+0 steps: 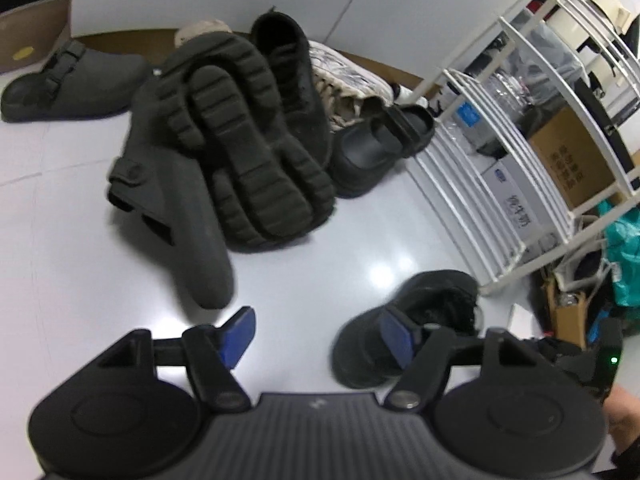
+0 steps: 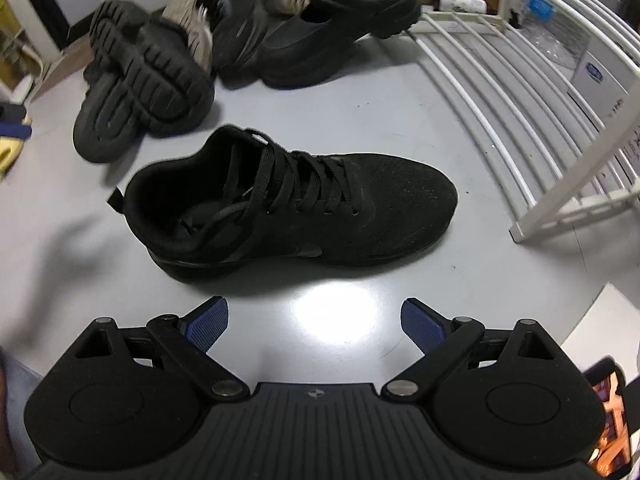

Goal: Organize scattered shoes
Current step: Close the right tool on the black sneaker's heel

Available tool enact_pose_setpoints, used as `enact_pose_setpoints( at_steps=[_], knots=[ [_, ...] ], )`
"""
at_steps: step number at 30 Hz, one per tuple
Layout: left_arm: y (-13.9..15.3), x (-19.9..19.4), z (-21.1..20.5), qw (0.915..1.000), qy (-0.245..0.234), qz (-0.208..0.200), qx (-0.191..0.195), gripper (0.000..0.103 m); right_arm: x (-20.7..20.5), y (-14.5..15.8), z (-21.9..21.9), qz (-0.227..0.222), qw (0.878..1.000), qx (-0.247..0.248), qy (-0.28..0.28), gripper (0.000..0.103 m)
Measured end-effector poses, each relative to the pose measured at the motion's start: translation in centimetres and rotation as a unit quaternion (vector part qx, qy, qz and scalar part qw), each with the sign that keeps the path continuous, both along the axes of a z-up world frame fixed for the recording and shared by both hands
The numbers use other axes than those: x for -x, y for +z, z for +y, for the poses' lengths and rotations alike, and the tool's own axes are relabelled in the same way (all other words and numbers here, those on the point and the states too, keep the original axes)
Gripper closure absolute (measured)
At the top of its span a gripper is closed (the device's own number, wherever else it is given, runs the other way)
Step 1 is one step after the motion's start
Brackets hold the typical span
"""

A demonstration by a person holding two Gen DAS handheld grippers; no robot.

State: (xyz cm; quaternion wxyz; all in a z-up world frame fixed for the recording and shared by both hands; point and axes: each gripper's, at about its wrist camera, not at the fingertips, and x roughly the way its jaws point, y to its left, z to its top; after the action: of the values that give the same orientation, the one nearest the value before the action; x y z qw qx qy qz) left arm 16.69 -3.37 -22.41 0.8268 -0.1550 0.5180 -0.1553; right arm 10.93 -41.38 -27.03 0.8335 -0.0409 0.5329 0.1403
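A black lace-up sneaker stands upright on the pale floor, toe to the right, just ahead of my right gripper, which is open with only floor between its blue pads. In the left wrist view the same kind of black sneaker lies low right, partly behind one fingertip. My left gripper is open and holds nothing. Beyond it is a pile: an overturned dark shoe with a ridged sole, a grey clog on its side, a black shoe, a beige sneaker and a black clog.
A white wire shoe rack stands at the right, with boxes and bags behind it; it shows again at the right as rack. Another grey clog sits alone far left near a cardboard box. The pile's ridged sole and black clog lie behind the sneaker.
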Motion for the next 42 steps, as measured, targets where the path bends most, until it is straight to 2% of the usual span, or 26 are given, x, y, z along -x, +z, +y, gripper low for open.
enact_pose_setpoints(
  at_steps=[3, 7, 16, 19, 23, 37, 42],
  knots=[
    [0.1, 0.0, 1.5, 0.9999, 0.015, -0.003, 0.006, 0.031, 0.0, -0.4, 1.1, -0.014, 0.999, 0.021, 0.027, 0.007],
    [-0.5, 0.4, 2.5, 0.9996, 0.027, 0.003, 0.007, 0.030, -0.5, -0.8, 2.0, -0.015, 0.999, 0.025, 0.044, 0.007],
    [-0.9, 1.1, 4.1, 0.9989, 0.043, 0.014, 0.013, 0.030, -2.3, -1.4, 4.0, -0.060, 0.991, 0.076, 0.095, 0.008],
    [-1.1, 1.2, 4.3, 0.9987, 0.046, 0.017, 0.014, 0.030, -2.7, -2.2, 4.3, -0.056, 0.991, 0.074, 0.098, 0.010],
    [-1.6, 1.1, 4.6, 0.9982, 0.052, 0.024, 0.018, 0.030, -2.7, -2.4, 5.3, -0.065, 0.990, 0.070, 0.107, 0.018],
    [-2.2, 1.2, 4.7, 0.9977, 0.055, 0.035, 0.020, 0.030, -3.8, -2.6, 6.3, -0.099, 0.983, 0.072, 0.134, 0.017],
    [-2.4, 1.2, 4.4, 0.9977, 0.051, 0.038, 0.022, 0.030, -3.9, -2.7, 6.3, -0.101, 0.984, 0.060, 0.133, 0.011]
  ],
)
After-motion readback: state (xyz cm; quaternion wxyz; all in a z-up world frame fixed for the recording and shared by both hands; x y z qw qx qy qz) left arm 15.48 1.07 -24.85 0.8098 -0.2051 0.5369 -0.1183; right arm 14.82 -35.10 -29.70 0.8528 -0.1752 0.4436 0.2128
